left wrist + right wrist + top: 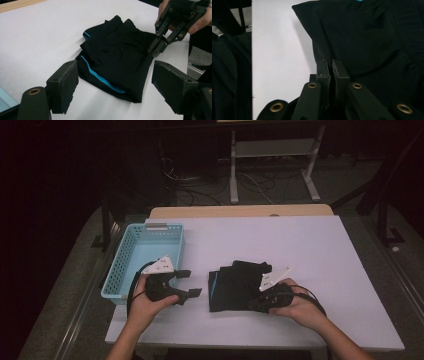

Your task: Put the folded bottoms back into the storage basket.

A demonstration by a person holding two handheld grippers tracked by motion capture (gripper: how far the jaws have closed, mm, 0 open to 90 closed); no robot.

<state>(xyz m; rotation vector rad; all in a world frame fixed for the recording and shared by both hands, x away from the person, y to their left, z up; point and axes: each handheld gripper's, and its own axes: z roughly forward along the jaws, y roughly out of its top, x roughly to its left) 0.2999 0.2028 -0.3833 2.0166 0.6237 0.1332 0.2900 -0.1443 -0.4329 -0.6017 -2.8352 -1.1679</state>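
Folded black shorts (232,287) with a bright blue stripe lie on the white table (310,250), seen close in the left gripper view (117,55). My right gripper (251,306) is at their right edge, jaws pressed together on a bit of the cloth (367,37); a crease runs from the pads (340,72). From the left gripper view that same gripper (158,46) touches the shorts' far edge. My left gripper (192,282) hovers left of the shorts, open and holding nothing, its pads (65,87) wide apart and aimed at the shorts.
A light blue plastic basket (116,270) stands at the table's left edge, just behind my left hand. Bare white tabletop stretches behind and to the right of the shorts. Past the table's far edge are a wooden strip (240,211), cables and a metal frame (272,150).
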